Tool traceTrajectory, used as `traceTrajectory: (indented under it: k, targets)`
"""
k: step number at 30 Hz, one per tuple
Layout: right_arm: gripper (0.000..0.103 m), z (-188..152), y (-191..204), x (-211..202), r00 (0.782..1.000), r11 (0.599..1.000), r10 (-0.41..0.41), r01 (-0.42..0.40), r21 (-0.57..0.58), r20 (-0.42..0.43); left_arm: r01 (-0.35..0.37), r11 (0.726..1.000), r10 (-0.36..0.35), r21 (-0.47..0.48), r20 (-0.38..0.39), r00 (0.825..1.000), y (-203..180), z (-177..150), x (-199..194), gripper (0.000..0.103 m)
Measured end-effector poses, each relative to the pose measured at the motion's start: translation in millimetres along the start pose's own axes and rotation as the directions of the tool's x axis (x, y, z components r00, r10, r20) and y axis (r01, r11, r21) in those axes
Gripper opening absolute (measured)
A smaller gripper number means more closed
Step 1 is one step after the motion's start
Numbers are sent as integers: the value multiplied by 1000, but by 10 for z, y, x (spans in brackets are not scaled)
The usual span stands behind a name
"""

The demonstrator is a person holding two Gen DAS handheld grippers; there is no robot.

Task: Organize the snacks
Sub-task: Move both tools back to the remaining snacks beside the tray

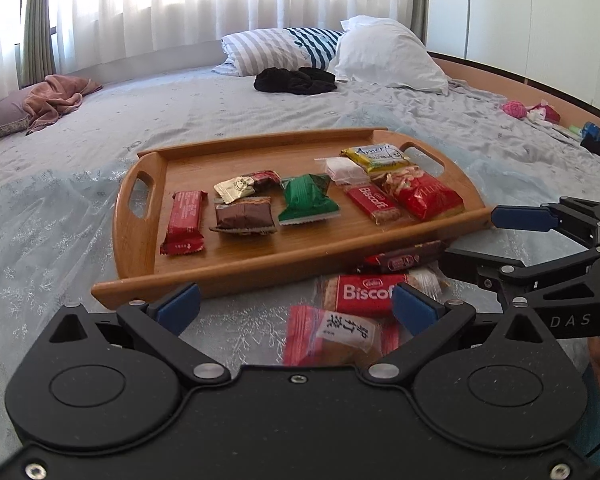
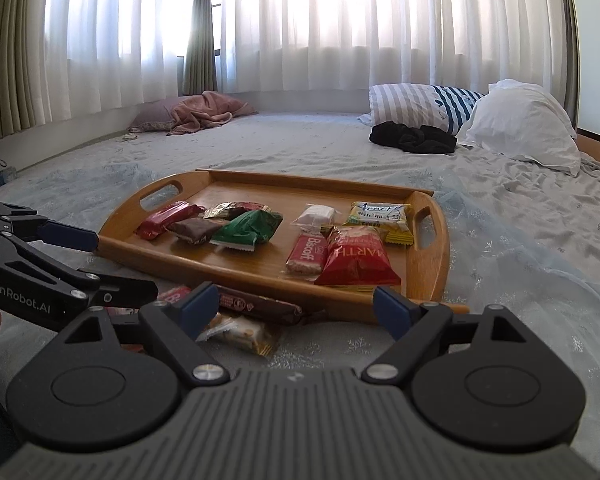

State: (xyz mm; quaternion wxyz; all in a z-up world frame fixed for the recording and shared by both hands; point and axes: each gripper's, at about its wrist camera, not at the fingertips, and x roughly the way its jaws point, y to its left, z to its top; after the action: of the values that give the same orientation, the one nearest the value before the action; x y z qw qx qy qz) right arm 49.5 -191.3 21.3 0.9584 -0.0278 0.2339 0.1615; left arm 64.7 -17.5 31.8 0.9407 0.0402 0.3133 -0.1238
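Observation:
A wooden tray (image 1: 236, 272) (image 2: 268, 196) lies on the bed with several wrapped snacks in it, among them a green pack (image 1: 308, 198) (image 2: 246, 228) and a red Biscoff pack (image 1: 374, 202) (image 2: 306, 254). Loose on the sheet in front of the tray are another Biscoff pack (image 1: 360, 294), a red packet with a white label (image 1: 332, 336), a dark chocolate bar (image 1: 404, 260) (image 2: 260, 306) and a pale cracker packet (image 2: 240, 332). My left gripper (image 1: 296, 308) (image 2: 108, 264) is open over the loose snacks and touches none. My right gripper (image 2: 296, 310) (image 1: 492, 240) is open beside it, holding nothing.
Striped and white pillows (image 1: 388, 56) and a black garment (image 1: 296, 80) lie at the head of the bed. A pink cloth (image 1: 56, 100) sits far left. Small toys (image 1: 532, 112) lie by the wooden bed frame on the right. Curtains cover the window behind.

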Motion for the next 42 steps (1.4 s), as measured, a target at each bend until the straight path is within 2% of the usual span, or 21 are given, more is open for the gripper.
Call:
traceTrajectory:
  k: [9,11,13,14,17,20,22,25,30,36,37,39,42]
  targets:
    - [92,-135,101,-76,1000,998,8,-8,-58,-4,49,999,-49,21,6,999,-105,-141,-97,101]
    - [90,-150,112,-75,1000,998,2,-3,-70,-7,64,998,-64,23,7,998,-112,-153,-88,97]
    - [89,-162,107,-69,1000,998,-2,1,-70,-14,94,996,-94,4,-24,995,-92,-147,-30,82]
    - [88,-166,102,-67,1000,998,-2,1,-67,-16,106,994,-106,-12,-40,994,-76,-141,1,79]
    - [87,-172,80,-62,1000,999,-2,1,-54,-22,119,992,-121,-37,-54,991,-60,-142,46,76]
    - [86,-181,78,-64,1000,998,-8,6,-55,-26,126,992,-127,-22,-64,990,-86,-153,74,71]
    - [86,-182,80,-61,1000,999,-1,0,-51,-30,123,992,-123,-14,-72,990,-98,-162,84,60]
    - [86,-173,93,-61,999,999,16,-17,-38,-30,123,992,-122,1,-72,990,-113,-160,75,57]
    - [85,-151,162,-60,999,998,25,-27,-53,-25,129,992,-129,-8,-64,990,-98,-114,-3,46]
    - [81,-135,258,-45,999,997,26,-28,-70,-29,123,992,-125,-32,-69,990,-12,-94,-40,40]
    - [81,-133,274,-46,999,997,27,-30,-73,-29,121,992,-123,-34,-67,990,-3,-96,-55,33]
    - [79,-130,304,-44,999,996,32,-35,-79,-30,118,993,-120,-31,-63,991,16,-90,-87,33]
    - [70,-119,347,-24,997,995,59,-62,-76,-51,103,994,-105,-42,-54,993,80,-54,-109,32]
